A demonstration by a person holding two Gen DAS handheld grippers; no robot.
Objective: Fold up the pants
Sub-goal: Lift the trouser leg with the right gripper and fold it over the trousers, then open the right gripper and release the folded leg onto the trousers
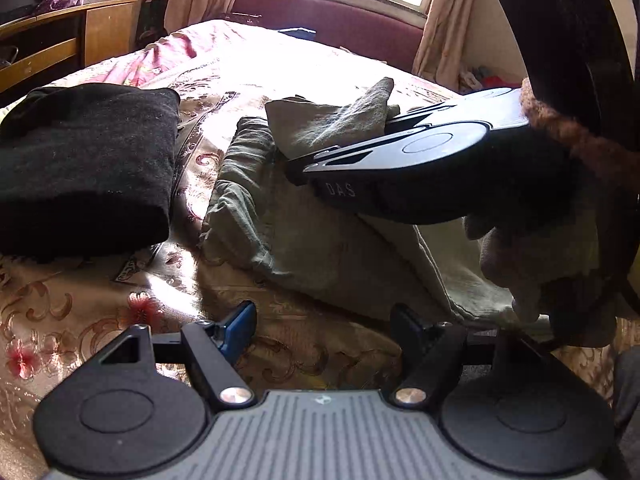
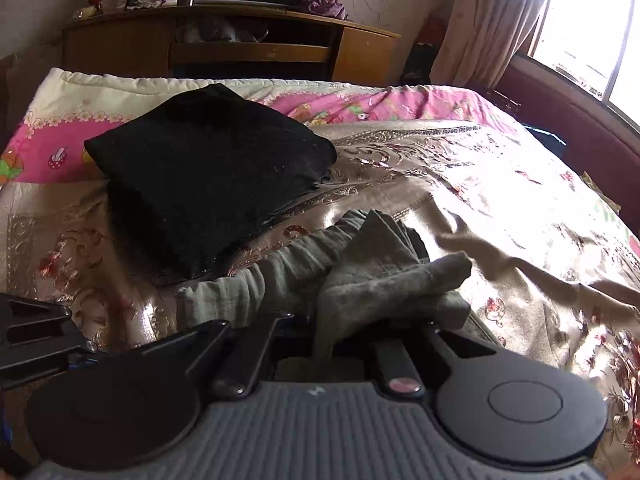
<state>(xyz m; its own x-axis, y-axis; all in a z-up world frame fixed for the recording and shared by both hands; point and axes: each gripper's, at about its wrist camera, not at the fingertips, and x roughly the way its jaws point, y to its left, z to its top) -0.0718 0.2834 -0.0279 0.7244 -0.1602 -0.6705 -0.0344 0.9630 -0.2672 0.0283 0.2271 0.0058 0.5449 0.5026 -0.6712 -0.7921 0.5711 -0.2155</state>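
- My left claw [image 1: 326, 326] stands wide open above the bed [image 1: 280, 344]; nothing is between its fingers, only the flowered bedspread [image 1: 60, 320] under them.
- My right claw [image 2: 344, 330] is almost closed, and a fold of the grey-green pants [image 2: 360, 280] sits between its fingers; I cannot tell if the pads really press on the cloth.
- In the left wrist view the pants [image 1: 304, 232] lie crumpled near the middle of the bed, with one end lifted toward 1 o'clock, where the right claw [image 1: 304, 164] comes in from 3 o'clock.
- A hand [image 1: 532, 264] holds that claw's handle at 4 o'clock.
- A folded black garment [image 1: 84, 160] lies at 9 o'clock from the pants, just beside them but apart.
- In the right wrist view this black garment [image 2: 208, 176] is at 11 o'clock from the pants.
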